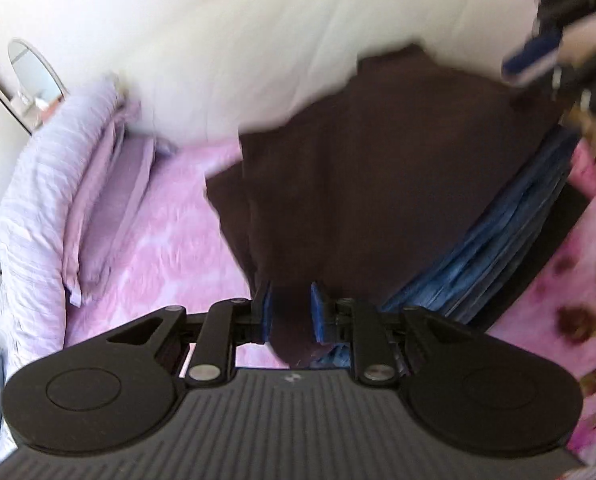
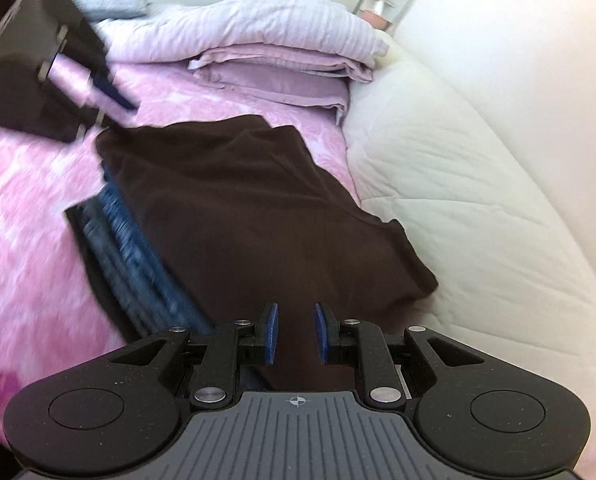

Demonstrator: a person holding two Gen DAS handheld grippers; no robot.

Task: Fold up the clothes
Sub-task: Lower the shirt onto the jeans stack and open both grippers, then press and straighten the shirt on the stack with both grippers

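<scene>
A folded dark brown garment lies on top of a stack of folded clothes on the pink bed; it also shows in the right wrist view. Under it are folded blue jeans and a black piece. My left gripper is open, its blue pads either side of the brown garment's near corner. My right gripper is open over the garment's opposite end. Each gripper shows blurred in the other's view: the right one, the left one.
The pink floral bedsheet lies under the stack. A folded lilac duvet and sheets sit at the bed's head. A white quilted padded side runs along the bed. A mirror stands at the back.
</scene>
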